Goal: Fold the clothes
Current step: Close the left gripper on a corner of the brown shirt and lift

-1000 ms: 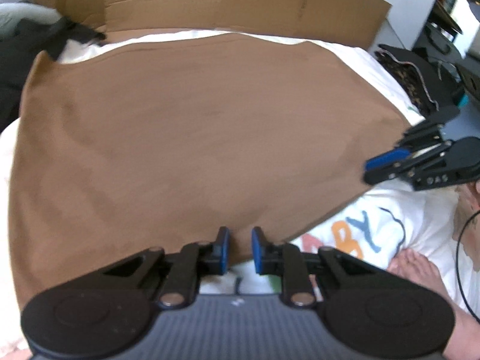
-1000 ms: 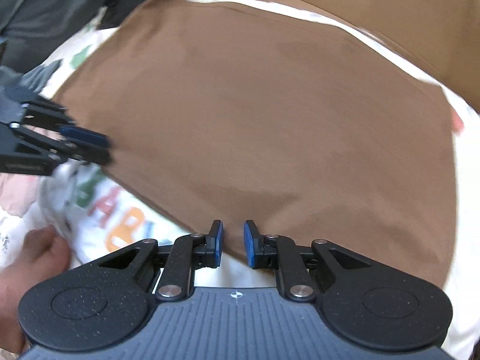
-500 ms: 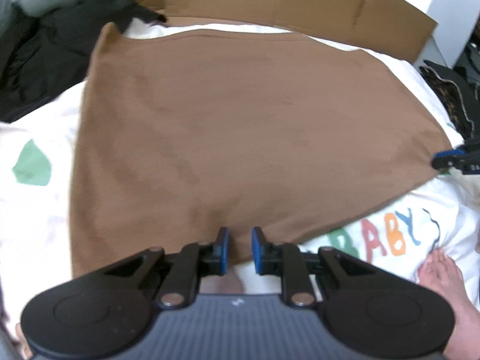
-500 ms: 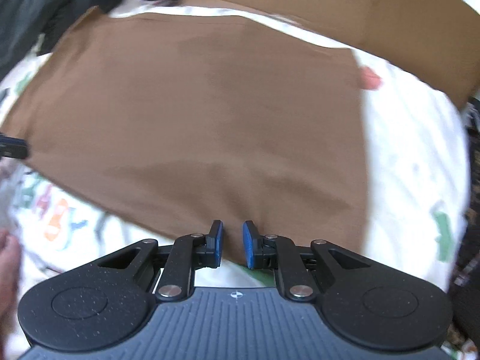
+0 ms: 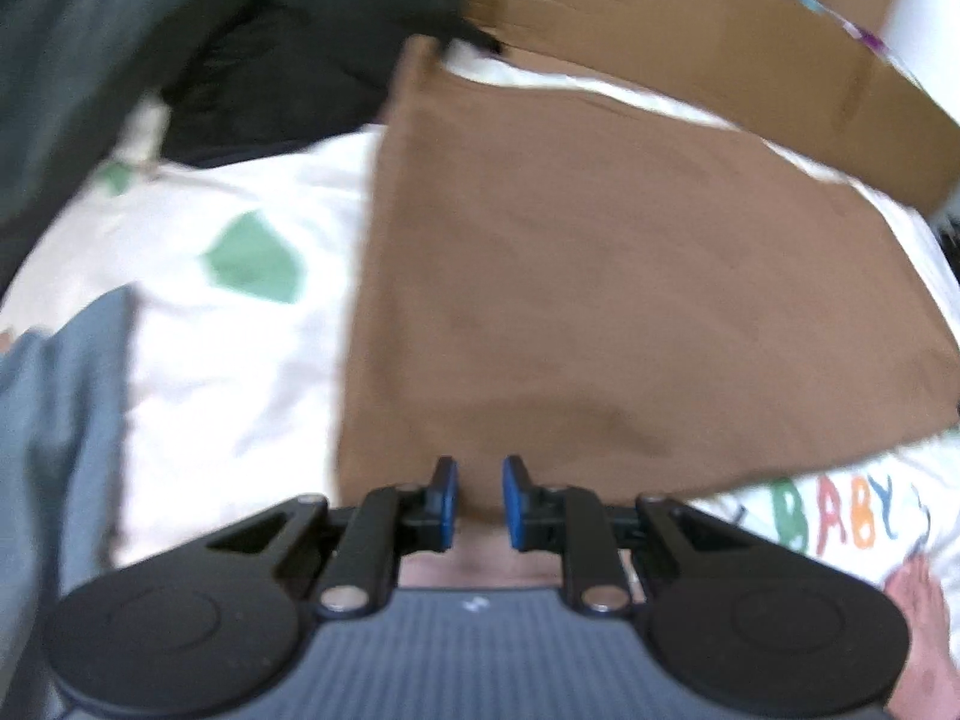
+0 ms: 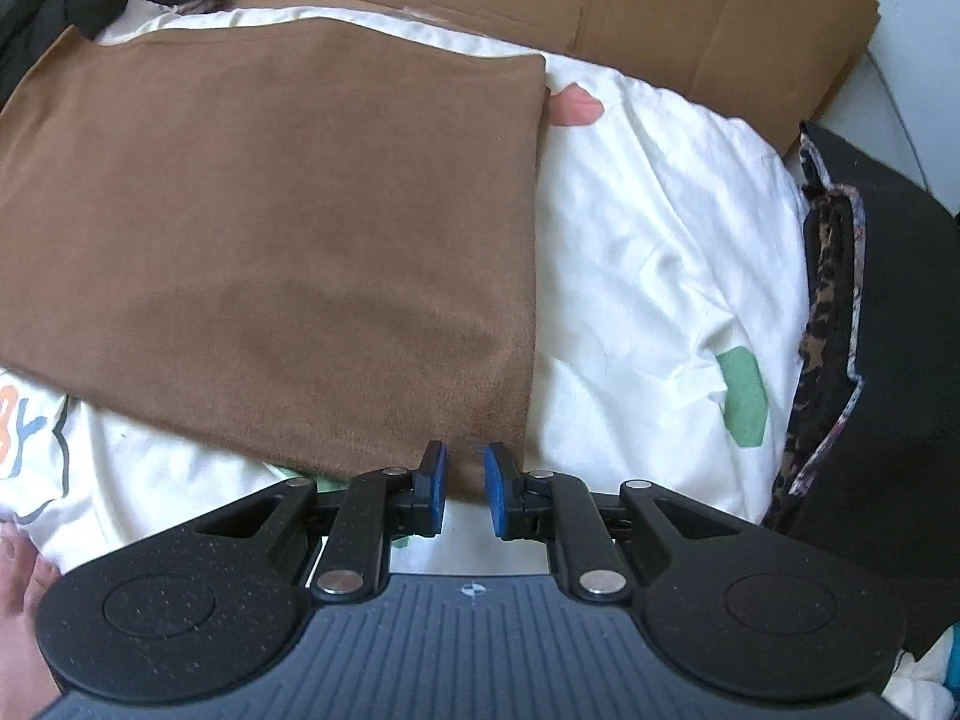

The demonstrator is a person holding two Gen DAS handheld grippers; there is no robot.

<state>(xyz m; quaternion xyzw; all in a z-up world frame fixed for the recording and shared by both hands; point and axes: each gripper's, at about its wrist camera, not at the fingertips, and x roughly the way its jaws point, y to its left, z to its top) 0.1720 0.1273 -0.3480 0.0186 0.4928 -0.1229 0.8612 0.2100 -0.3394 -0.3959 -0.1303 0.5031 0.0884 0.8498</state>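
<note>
The brown cloth (image 6: pixel 270 228) lies flat on the white printed bedding (image 6: pixel 648 252), spreading forward and away from both tools, its long axis running crosswise from one gripper toward the other. The left gripper (image 5: pixel 479 501) sits at the cloth's near edge close to its left corner, with the garment (image 5: pixel 600 300) fanning ahead and to its right; the right gripper (image 6: pixel 461 489) sits at the near edge by the right corner, with the cloth ahead and to its left. Each hand is thus nearest its own corner, which is what a lift-and-carry fold toward the far edge by the cardboard (image 6: pixel 690 6) would turn on. Both sets of jaws stand narrowly parted with brown fabric showing in the gap, but whether the pads actually pinch the hem cannot be told; the left view is blurred. Compared with a second ago, the two grippers have slid apart along the near edge: each then faced the middle of the cloth with the other tool in sight, and now neither sees the other. A dark clothing pile (image 5: pixel 270 60) lies beyond the left corner.
</note>
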